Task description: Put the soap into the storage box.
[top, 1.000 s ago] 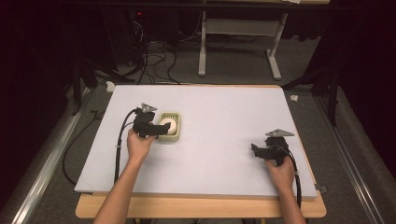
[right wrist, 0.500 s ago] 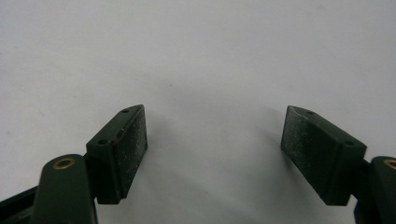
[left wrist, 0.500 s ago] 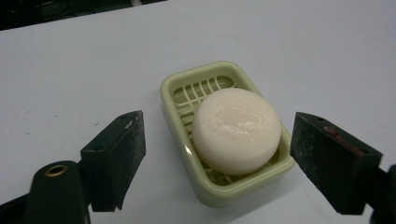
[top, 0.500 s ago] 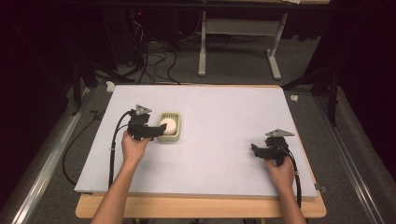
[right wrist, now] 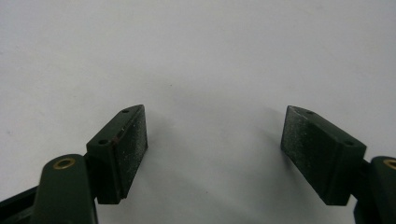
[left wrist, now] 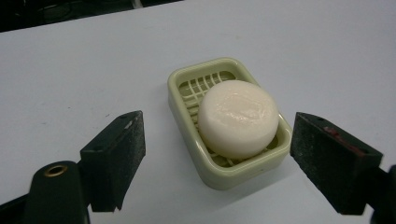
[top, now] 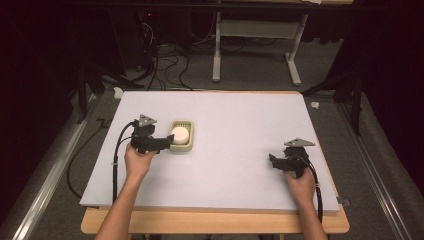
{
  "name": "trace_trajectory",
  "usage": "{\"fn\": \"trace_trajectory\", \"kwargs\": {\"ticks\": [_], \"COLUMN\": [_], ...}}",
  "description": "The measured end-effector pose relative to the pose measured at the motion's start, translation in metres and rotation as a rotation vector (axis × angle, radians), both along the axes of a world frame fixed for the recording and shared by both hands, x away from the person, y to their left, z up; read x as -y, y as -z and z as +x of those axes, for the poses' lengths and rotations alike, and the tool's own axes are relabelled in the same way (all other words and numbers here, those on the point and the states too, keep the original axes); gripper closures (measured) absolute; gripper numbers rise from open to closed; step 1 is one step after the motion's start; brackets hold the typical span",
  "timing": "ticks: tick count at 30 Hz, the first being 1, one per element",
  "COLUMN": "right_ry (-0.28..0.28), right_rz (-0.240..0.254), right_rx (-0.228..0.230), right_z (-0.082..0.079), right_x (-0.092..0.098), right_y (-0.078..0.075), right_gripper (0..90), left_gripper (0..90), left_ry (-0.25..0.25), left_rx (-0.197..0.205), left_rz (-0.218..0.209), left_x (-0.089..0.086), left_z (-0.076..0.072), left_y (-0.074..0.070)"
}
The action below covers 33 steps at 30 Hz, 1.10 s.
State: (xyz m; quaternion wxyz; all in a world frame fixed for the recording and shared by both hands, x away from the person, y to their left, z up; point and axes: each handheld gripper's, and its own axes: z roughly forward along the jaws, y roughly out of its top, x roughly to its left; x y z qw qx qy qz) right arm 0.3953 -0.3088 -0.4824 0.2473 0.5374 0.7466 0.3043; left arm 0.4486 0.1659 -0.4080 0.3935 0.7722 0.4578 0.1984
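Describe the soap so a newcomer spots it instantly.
On the pale table, look left of centre, just ahead of the left gripper. A light green slatted dish sits there; the soap is the round, cream-white bar lying in it.

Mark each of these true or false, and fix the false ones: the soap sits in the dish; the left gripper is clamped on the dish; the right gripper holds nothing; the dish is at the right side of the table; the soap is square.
1. The round white soap bar sits in the pale green soap dish. True.
2. The left gripper is clamped on the dish. False: its jaws are open, one on each side of the dish's near end, not touching it.
3. The right gripper holds nothing. True: open jaws over bare table.
4. The dish is at the table's right side. False: it lies left of centre, by the left gripper.
5. The soap is square. False: it is round.
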Motion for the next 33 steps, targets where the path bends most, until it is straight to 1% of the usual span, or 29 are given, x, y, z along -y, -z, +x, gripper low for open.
{"fn": "trace_trajectory", "kwargs": {"ticks": [12, 13, 15, 19, 29, 32, 33], "right_ry": [0.002, 0.001, 0.002, 0.002, 0.003, 0.003, 0.003], "right_rz": [0.0, 0.0, 0.0, 0.001, 0.001, 0.0, 0.002], "right_rx": [0.0, 0.0, 0.0, -0.001, -0.002, -0.001, -0.002], "right_z": [0.0, 0.0, 0.0, 0.0, 0.0, 0.0, 0.0], "right_x": [0.0, 0.0, 0.0, 0.0, 0.0, 0.0, 0.0], "right_y": [0.0, 0.0, 0.0, 0.0, 0.0, 0.0, 0.0], "right_gripper": [23.1, 23.1, 23.1, 23.0, 22.9, 22.9, 22.9], "left_gripper": [18.8, 18.8, 18.3, 18.3, 19.5, 19.6, 19.8], "left_ry": [-0.015, -0.016, -0.018, -0.016, -0.02, -0.022, -0.025], "left_rx": [0.013, 0.008, 0.01, 0.023, 0.061, 0.063, 0.064], "left_rz": [-0.012, -0.01, -0.005, -0.011, 0.0, 0.002, -0.003], "left_x": [-0.014, -0.015, -0.016, -0.019, -0.022, -0.025, -0.027], "left_z": [-0.012, -0.012, -0.014, -0.018, -0.027, -0.03, -0.03], "left_y": [-0.001, -0.002, -0.002, -0.006, -0.013, -0.014, -0.014]}}
